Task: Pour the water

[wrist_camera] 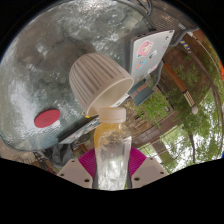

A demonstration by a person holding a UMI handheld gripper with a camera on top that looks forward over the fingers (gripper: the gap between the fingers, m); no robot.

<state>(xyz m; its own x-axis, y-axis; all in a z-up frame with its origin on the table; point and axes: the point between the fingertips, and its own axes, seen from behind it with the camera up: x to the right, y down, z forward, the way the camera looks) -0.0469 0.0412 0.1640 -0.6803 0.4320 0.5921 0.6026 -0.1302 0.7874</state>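
Observation:
My gripper [112,166] is shut on a clear plastic water bottle [112,150], both magenta pads [87,161] pressing on its sides. The bottle stands between the fingers with its open neck pointing forward. Its mouth meets the rim of a ribbed off-white cup [98,81], which lies tilted just beyond the bottle. A yellowish patch shows at the bottle's neck below the cup's rim. Whether water is flowing cannot be made out.
A round glass tabletop [40,60] fills the space beyond the fingers. A red bottle cap [47,118] lies on it to the left. A white card with red marks [148,50] sits beyond the cup to the right. Green plants [185,125] show below the glass edge.

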